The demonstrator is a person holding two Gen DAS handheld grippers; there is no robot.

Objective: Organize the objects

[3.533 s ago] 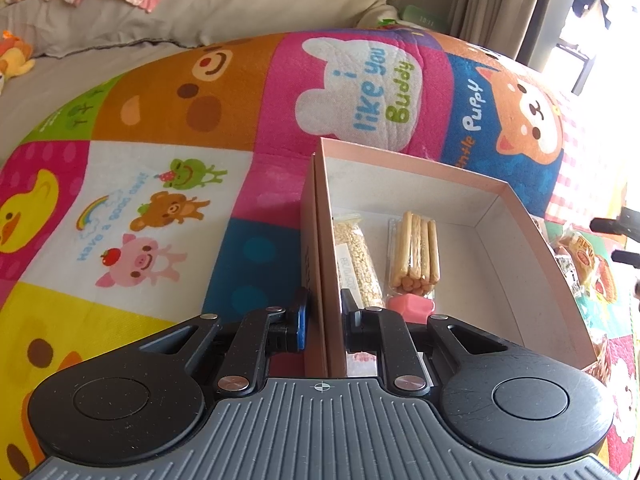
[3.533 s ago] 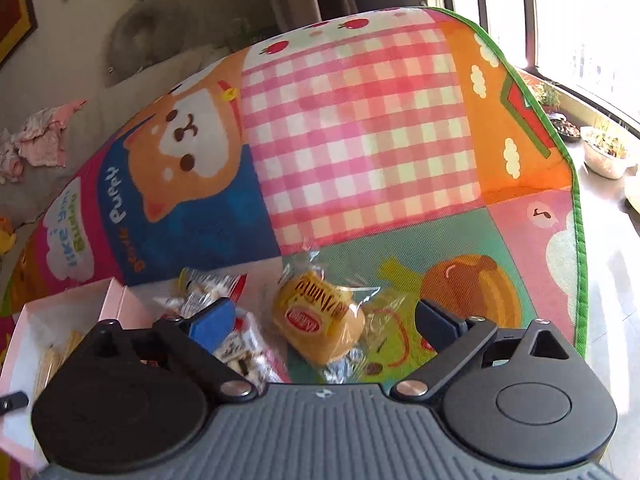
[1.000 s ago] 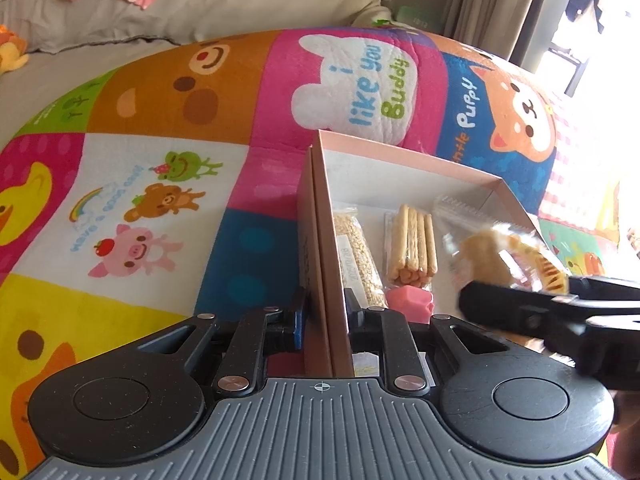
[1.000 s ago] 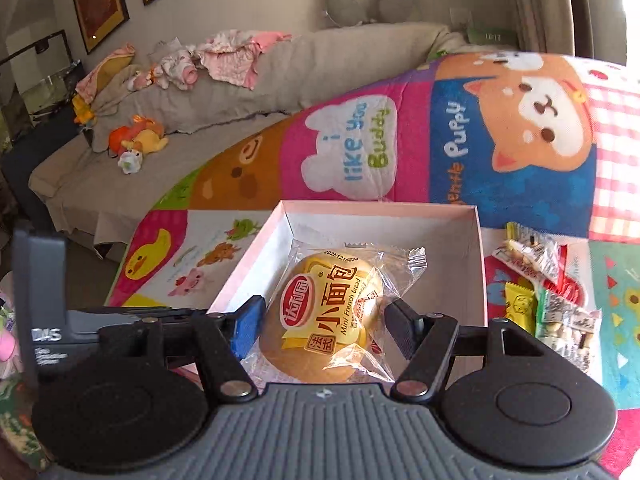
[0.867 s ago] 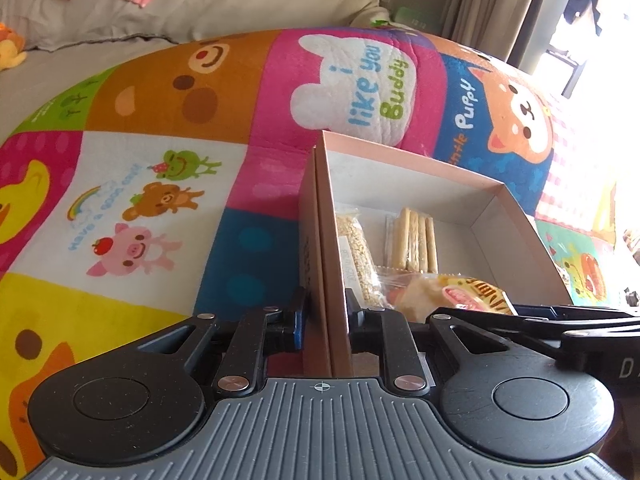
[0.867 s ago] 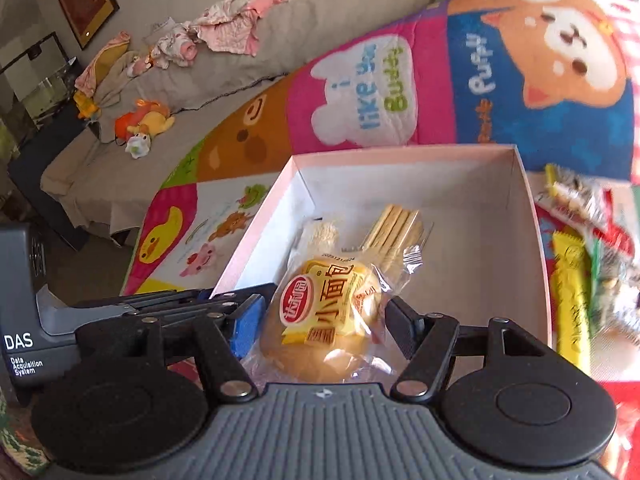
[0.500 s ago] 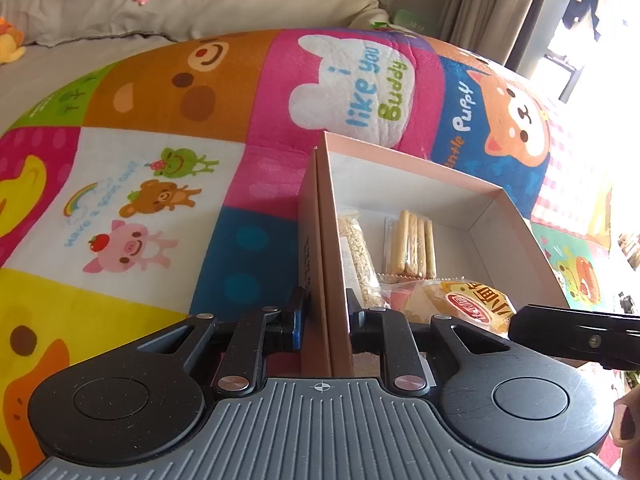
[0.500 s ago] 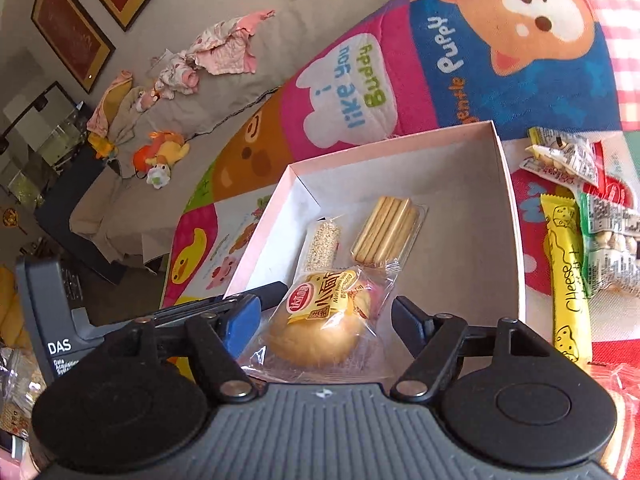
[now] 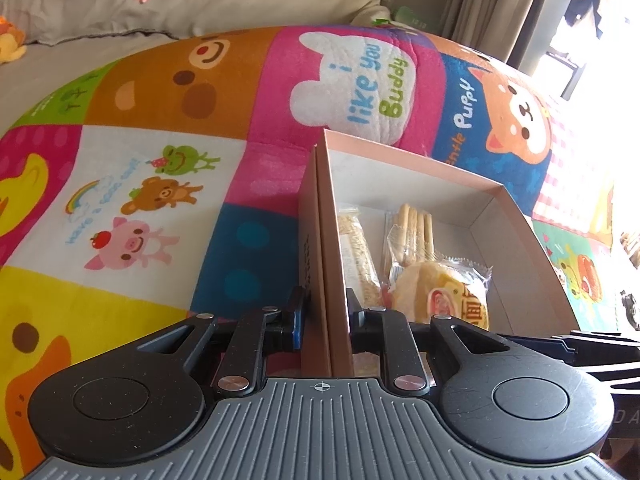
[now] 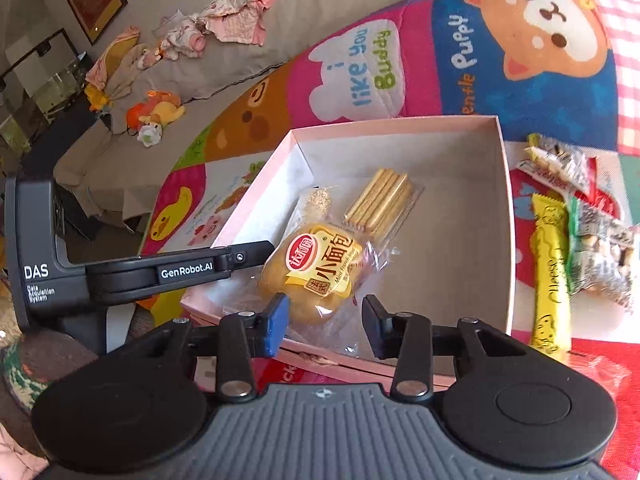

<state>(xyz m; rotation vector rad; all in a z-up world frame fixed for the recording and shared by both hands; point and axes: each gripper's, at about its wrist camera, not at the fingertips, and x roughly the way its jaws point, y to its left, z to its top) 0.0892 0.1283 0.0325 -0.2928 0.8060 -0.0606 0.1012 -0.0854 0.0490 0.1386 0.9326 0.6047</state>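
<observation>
The left gripper [image 9: 324, 312] has its fingers clamped on the side wall of the pink box [image 10: 506, 208], which sits on a colourful play mat [image 9: 160, 200]. Inside the box lie a wrapped bun [image 10: 316, 270], a pack of biscuit sticks [image 10: 378, 200] and a sesame bar [image 9: 358, 256] — the bun nearest the front wall. The right gripper [image 10: 324, 326] hovers just above the bun with its fingers apart, holding nothing. Beside the box, more snack packets [image 10: 580, 232] lie on the mat.
</observation>
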